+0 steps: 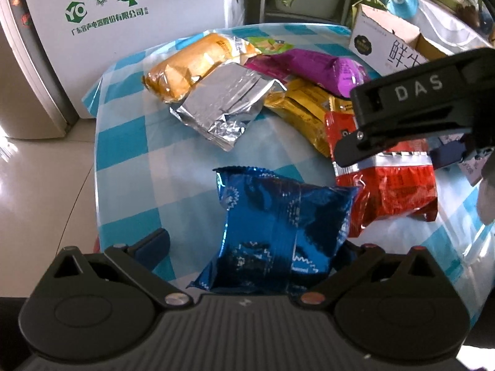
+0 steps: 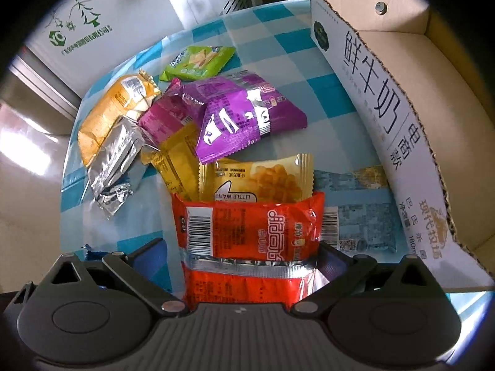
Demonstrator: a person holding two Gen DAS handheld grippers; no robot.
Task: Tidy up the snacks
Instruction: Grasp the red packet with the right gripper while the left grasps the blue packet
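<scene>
A pile of snack packets lies on a round table with a blue-and-white checked cloth. My left gripper is open, with a blue foil packet between its fingers. My right gripper is open around a red packet, which also shows in the left wrist view under the right gripper's body. Behind lie a yellow waffle packet, a purple packet, a magenta packet, a silver foil packet, an orange bread packet and a green packet.
An open cardboard milk box stands on the table at the right. A pale blue flat packet lies beside it. A white appliance stands behind the table, with plants at the back. Tiled floor lies to the left.
</scene>
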